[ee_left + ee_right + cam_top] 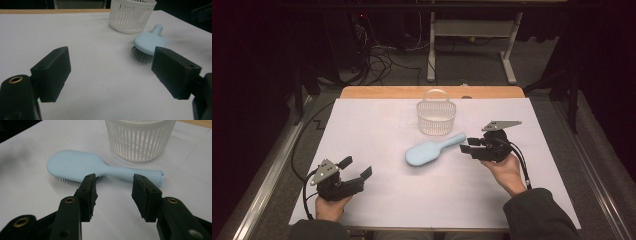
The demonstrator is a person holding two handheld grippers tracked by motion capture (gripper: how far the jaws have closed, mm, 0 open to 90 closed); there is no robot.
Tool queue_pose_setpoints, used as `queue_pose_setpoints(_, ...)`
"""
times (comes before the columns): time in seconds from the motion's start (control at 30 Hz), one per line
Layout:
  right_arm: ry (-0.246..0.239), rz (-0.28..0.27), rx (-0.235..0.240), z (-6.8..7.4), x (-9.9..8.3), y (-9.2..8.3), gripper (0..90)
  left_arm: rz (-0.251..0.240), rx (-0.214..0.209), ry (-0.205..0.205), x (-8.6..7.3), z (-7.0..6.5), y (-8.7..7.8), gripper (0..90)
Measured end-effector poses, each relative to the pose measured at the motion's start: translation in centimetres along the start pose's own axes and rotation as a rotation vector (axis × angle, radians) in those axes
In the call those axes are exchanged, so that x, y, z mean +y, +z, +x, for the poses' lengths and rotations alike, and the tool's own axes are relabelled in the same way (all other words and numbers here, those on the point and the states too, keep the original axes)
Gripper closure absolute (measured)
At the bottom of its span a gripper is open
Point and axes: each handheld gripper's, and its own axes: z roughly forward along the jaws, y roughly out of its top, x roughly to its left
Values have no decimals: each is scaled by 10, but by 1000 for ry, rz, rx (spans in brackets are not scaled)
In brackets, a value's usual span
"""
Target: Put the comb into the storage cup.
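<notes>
Hairbrush [432, 149]: pale blue, lying bristles down near the middle of the tabletop [377, 120], head toward the left edge, handle slanting up toward the far right; nothing grips it.
Handle end: points at the right gripper [466, 146] and lies just beside the basket's near side; whether the two touch cannot be told.
Basket [436, 118]: white slatted plastic, upright, handle raised, standing close to the middle of the far edge.
Right gripper: held in the right hand [507, 171] at the right half of the tabletop, aimed toward the left edge at the brush handle. Its jaws stand about half open and hold nothing; in the right gripper view [113, 188] the handle [130, 173] lies just beyond the tips, crossing the gap between them, not pinched.
Left gripper [357, 167]: held in the left hand [331, 206] near the near left corner, well apart from the brush, pointing toward the far right. Its jaws stand wide apart with only bare tabletop between them; in the left gripper view [111, 67] the brush head [149, 45] shows beyond the right-hand jaw.
Tabletop: white sheet over a wooden board whose edge shows along the far side.
</notes>
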Motion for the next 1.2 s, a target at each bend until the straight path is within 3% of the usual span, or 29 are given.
queue_pose_setpoints(0.23,9,59,-15,-5,8,8,650,0,0,2,0,0,0,151)
queue_pose_setpoints(0.8,-30,197,-63,-11,38,33,892,1,-1,4,0,0,0,150)
queue_pose_setpoints(1.2,-34,291,-114,-17,55,58,900,6,-4,3,0,0,1,151)
